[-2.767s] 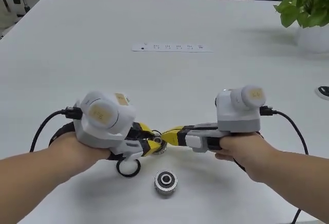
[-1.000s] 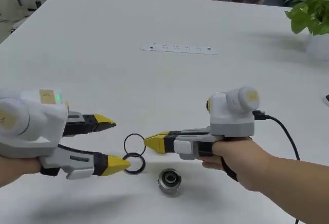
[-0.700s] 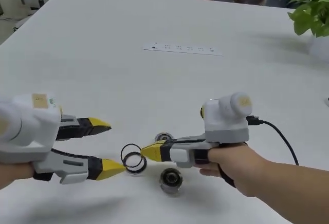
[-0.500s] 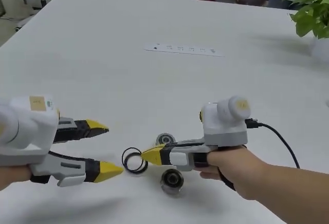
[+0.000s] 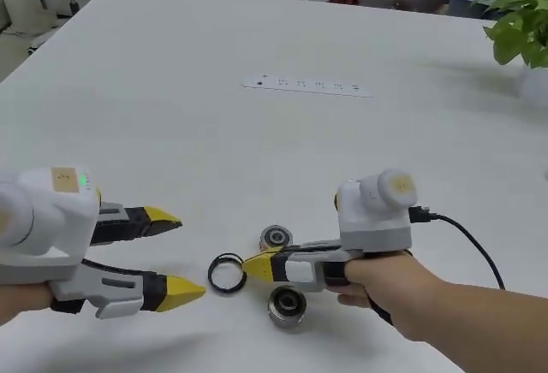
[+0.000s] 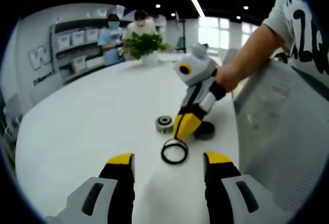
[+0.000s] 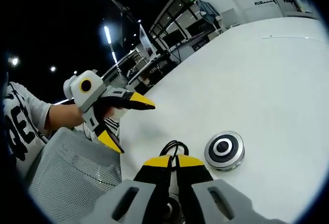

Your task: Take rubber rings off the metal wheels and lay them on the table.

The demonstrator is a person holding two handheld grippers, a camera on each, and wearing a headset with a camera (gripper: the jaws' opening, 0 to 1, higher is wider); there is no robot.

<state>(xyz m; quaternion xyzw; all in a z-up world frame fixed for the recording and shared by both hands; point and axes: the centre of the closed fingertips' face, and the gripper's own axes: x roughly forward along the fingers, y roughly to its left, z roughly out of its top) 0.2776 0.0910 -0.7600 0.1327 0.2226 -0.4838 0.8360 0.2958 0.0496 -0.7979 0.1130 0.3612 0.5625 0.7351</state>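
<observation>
Left hand-held gripper [image 5: 184,253] open, empty. Right hand-held gripper [image 5: 250,263] closed, tip beside rings [image 5: 225,273] on table [image 5: 342,150]. We check near wheel [image 5: 287,303] for a ring; if present, clamp hub, peel edge slowly.

1. The left gripper [image 5: 188,253] runs off the left edge at the lower left of the head view, so its rear is cut off.
2. At the centre of the left gripper view, the right gripper [image 6: 183,127] overlaps the rubber rings [image 6: 165,154]. Whether it pinches one cannot be told.
3. Just right of there, a metal wheel [image 6: 207,130] is half hidden behind it.
4. The plant [image 5: 524,22] is cut by the head view's upper right corner.
5. The markings on the power strip [image 5: 306,86] are too small to read.
</observation>
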